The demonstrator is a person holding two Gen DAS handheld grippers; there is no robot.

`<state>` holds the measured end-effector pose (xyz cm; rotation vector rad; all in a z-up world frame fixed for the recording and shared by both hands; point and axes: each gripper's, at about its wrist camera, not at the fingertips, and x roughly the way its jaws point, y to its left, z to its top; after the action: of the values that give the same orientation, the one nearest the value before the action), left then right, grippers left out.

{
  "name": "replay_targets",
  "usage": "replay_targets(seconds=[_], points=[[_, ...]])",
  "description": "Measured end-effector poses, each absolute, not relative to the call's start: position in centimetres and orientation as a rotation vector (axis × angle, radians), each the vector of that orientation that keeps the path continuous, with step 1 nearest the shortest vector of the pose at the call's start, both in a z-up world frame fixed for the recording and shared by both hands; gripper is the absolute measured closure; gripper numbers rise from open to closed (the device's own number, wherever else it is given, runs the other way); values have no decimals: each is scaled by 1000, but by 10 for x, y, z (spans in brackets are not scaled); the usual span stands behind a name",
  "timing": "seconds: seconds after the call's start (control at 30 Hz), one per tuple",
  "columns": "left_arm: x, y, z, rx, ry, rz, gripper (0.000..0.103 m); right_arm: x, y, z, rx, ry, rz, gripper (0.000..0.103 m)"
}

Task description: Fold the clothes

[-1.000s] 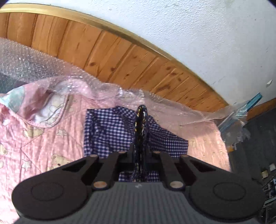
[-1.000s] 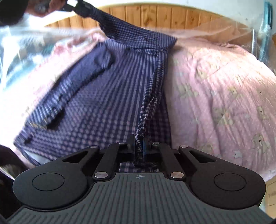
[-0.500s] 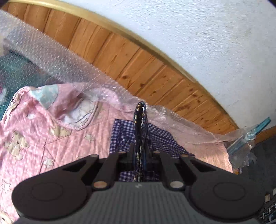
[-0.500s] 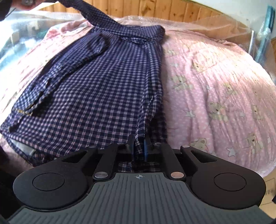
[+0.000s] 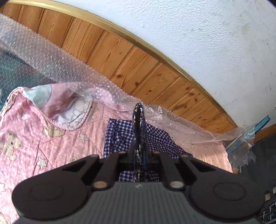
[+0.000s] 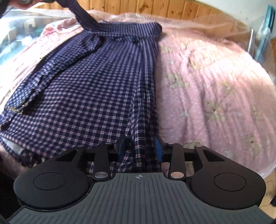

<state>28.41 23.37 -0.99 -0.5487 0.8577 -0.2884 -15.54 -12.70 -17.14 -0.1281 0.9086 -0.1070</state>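
Note:
A navy checked shirt (image 6: 96, 89) lies spread on a pink teddy-bear quilt (image 6: 207, 89). My right gripper (image 6: 140, 148) is open at the shirt's near hem; a fold of cloth lies loose between its blue-padded fingers (image 6: 158, 149). My left gripper (image 5: 138, 131) is shut on a strip of the shirt's upper end and holds it above the quilt. The rest of the shirt (image 5: 120, 136) shows below it. From the right wrist view that lifted strip (image 6: 81, 15) rises to the top left corner.
A wooden headboard (image 5: 120, 56) and white wall (image 5: 207, 34) stand behind the bed. Bubble wrap (image 5: 57, 63) lies along the head of the quilt (image 5: 34, 137). Blue-wrapped items (image 5: 248, 137) stand at the bed's right side.
My right gripper has opened and let go of the shirt's hem, which it gripped before. My left gripper still holds the shirt's upper end, now showing less shirt below.

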Motion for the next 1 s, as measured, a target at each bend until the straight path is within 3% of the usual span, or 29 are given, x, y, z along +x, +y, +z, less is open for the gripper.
replay_targets(seconds=[0.17,0.37,0.43,0.6,0.8,0.9,1.0], points=[[285,248,4,-568,812,-249,96,-163,-104,-156,-568,790,-273,103],[283,258,-12,-595,838,-171,96,-169,-58,-212,-934,842,-77,103],[281,261,-16,-604,846,-170,96,-172,-56,-210,-877,849,-30,100],[282,253,-19,-576,889,-248,96,-153,-98,-153,-469,804,45,78],[279,250,-1,-569,838,-251,96,-128,-154,-78,41,716,126,77],[270,256,-9,-608,834,-191,96,-84,-175,-95,80,757,115,76],[265,259,-23,-640,856,-179,96,-42,-182,-149,88,940,166,80]])
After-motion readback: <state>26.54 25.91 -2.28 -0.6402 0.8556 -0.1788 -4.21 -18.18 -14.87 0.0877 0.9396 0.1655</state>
